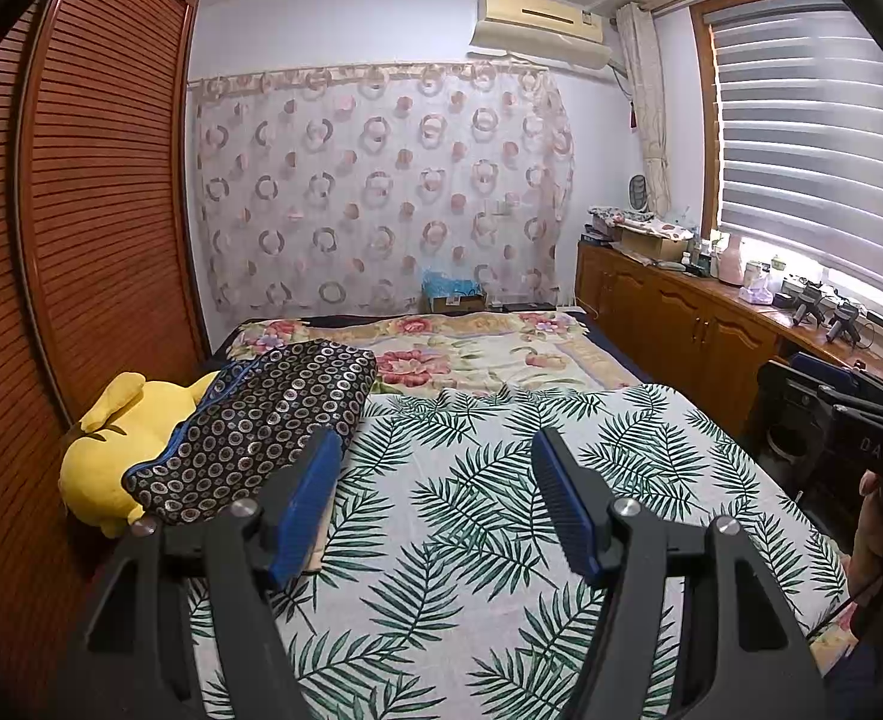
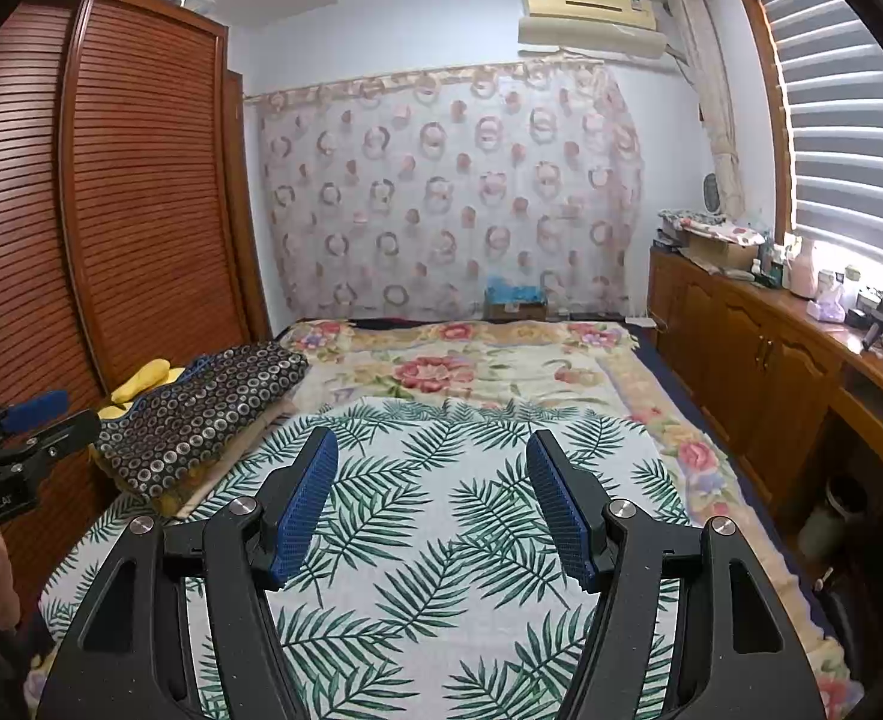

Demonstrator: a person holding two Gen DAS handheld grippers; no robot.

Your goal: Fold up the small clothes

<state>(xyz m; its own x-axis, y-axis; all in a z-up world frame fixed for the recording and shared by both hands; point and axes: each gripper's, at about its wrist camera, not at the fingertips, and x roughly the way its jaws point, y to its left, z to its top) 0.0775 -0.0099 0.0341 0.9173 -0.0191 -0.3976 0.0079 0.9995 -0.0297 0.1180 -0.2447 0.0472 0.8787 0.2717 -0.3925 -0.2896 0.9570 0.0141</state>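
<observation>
We hold a hand-held gripper in each hand above a bed, and both are released: the left hand-held gripper (image 1: 435, 450) has its blue pads spread wide with nothing between them, and so does the right hand-held gripper (image 2: 432, 450). Under both lies a leaf-print cloth (image 1: 501, 480), spread flat over the near half of the bed (image 1: 567, 354); beyond it, at twelve o'clock, a flowered blanket (image 2: 459, 366) covers the far half. The only piece that looks like a small garment is a dark ring-patterned cloth (image 1: 261, 432), bunched at about ten o'clock from the left gripper and lying partly over a yellow plush toy (image 1: 96, 462) against the wardrobe (image 1: 99, 180). Its long axis seems to run from near-left to far-right, roughly eight to two o'clock. From the right gripper the same cloth (image 2: 195, 414) sits farther off, also around ten o'clock, with the left gripper between. We judge the left hand the nearer one to it. Whether that dark piece is a folded garment set aside or one waiting to be folded, we cannot tell; it lies heaped, with no crisp edges showing. A wooden counter (image 2: 771, 336) runs along at three o'clock under the window.
</observation>
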